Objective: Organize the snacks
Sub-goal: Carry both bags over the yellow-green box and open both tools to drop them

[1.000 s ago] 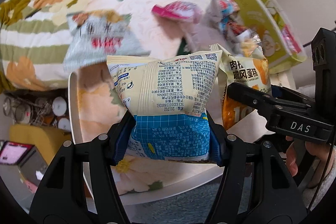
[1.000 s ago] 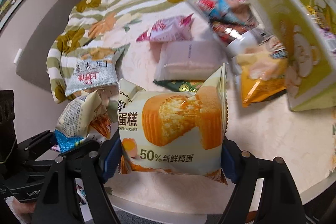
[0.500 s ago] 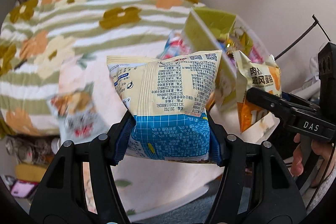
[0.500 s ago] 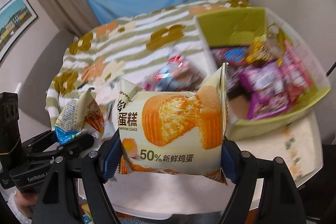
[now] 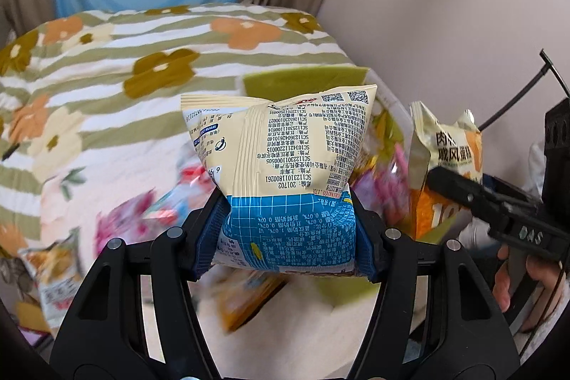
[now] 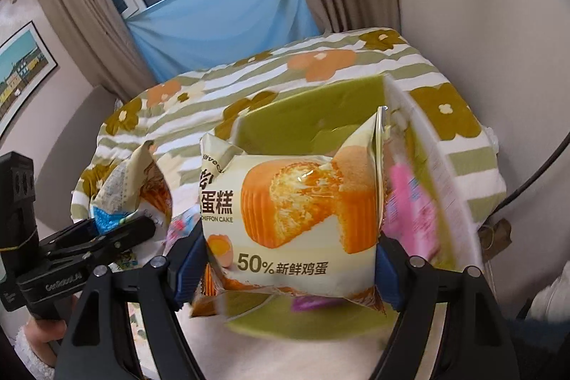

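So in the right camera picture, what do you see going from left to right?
Painting → left tongs with a blue-and-cream packet → cake packet in the right tongs → pink packet → box wall

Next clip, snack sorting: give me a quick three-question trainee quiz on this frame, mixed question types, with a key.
1. True or false: the left tool is empty.
2. The right tool holds: A) chiffon cake packet B) pink packet C) nothing.
3. Fill in: the green ___ already holds snacks.

Key: 1 false, it grips a cream and blue packet; 2 A; 3 box.
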A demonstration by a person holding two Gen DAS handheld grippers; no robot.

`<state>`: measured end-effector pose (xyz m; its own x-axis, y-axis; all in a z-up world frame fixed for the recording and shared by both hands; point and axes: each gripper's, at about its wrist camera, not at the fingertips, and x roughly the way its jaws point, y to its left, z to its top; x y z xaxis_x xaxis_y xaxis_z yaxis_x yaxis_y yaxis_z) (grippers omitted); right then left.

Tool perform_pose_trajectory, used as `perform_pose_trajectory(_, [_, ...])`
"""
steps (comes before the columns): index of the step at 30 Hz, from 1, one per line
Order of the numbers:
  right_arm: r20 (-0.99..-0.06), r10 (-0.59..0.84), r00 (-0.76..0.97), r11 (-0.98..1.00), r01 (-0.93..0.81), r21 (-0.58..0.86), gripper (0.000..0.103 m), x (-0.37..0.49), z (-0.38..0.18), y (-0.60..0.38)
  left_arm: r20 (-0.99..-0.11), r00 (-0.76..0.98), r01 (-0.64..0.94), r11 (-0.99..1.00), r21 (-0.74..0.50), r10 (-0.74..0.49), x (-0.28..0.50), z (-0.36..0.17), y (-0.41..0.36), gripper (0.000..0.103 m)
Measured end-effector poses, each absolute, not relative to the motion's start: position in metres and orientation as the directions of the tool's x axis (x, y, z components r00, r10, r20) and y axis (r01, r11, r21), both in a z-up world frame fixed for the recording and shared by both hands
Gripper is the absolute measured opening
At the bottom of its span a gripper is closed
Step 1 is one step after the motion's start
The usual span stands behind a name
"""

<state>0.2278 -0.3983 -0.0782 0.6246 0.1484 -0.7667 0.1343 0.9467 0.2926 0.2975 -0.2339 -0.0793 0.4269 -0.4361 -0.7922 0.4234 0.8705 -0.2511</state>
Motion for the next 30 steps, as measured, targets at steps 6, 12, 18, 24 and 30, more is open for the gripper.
perform_pose_trajectory(6, [-0.776,0.172,0.607,0.945,0.122,0.304,0.076,0.251,-0.084,-0.451,-0.823,0.395,0.406,0.881,-0.242,-0.408,0.344,-0.098,-0.311,0.059])
perform_pose_trajectory(12, [-0.783,0.196,0.590,0.941,0.111,0.319,0.076,0.272,-0.090,-0.482,-0.860,0.360,0.391,0.896,-0.212,-0.361,0.376,-0.119,-0.350,0.059])
perform_pose_trajectory(18, [-0.787,0.209,0.580,0.932,0.125,0.340,0.076,0.287,-0.099,-0.495,-0.878,0.342,0.384,0.902,-0.194,-0.335,0.393,-0.131,-0.364,0.093])
perform_pose_trajectory(24, [-0.794,0.201,0.573,0.924,0.157,0.348,0.076,0.290,-0.103,-0.497,-0.866,0.353,0.379,0.900,-0.213,-0.354,0.390,-0.129,-0.347,0.103])
perform_pose_trajectory(30, [-0.807,0.188,0.559,0.925,0.175,0.337,0.076,0.298,-0.107,-0.492,-0.866,0.355,0.371,0.903,-0.215,-0.352,0.372,-0.126,-0.324,0.103])
